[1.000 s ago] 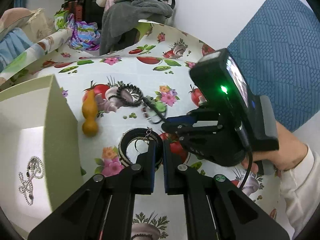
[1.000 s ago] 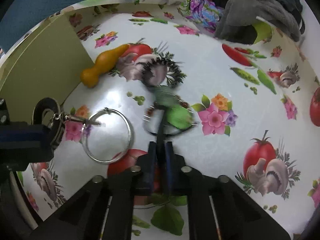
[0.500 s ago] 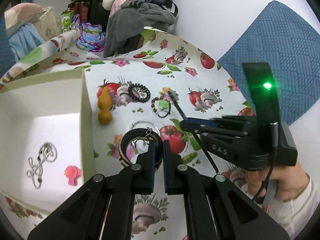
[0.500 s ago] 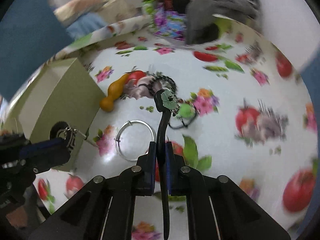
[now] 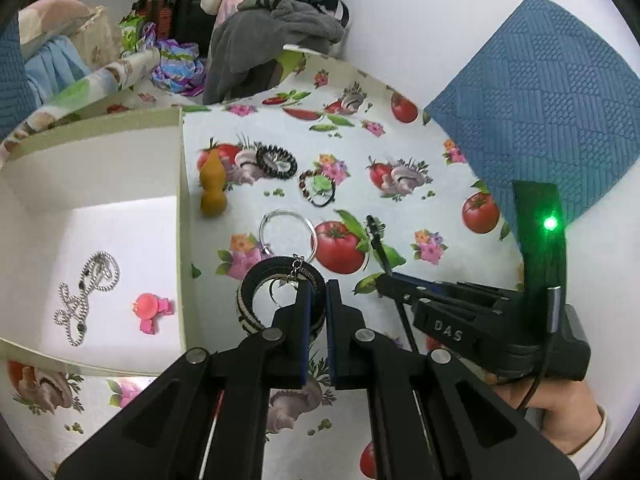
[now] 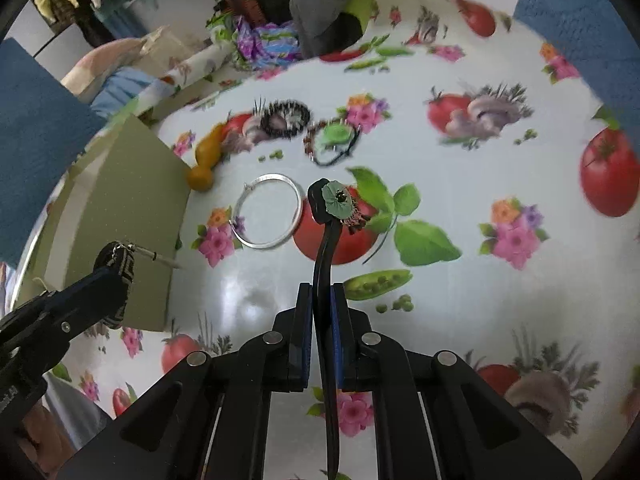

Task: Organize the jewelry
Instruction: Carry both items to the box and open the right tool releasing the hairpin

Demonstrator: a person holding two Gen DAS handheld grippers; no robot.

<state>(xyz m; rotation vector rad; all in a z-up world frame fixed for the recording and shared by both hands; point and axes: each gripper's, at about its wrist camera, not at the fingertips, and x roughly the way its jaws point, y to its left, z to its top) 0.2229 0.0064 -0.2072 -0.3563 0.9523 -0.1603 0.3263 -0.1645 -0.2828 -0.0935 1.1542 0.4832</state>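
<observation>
Jewelry is split three ways: left tool (image 5: 318,300) pinched on a striped bangle (image 5: 256,304) just beside the box (image 5: 182,240), right tool (image 6: 320,320) clamped on a black hairpin (image 6: 326,240) with its green flower up, both lifted clear, presumably for dropping into the box. Beyond on the tabletop (image 6: 460,312) lie a silver hoop (image 6: 268,210), bead bracelet (image 6: 332,142), black hair tie (image 6: 284,118) and orange gourd (image 6: 204,160). Box already holds a chain (image 5: 86,292) and pink piece (image 5: 150,310); its near corner is cut off, and far items blur in the right view.

The only readable text is "DAS", in pale raised letters on the black body of the right gripper (image 5: 378,286), seen from the left wrist view. Nothing else bears legible writing.
</observation>
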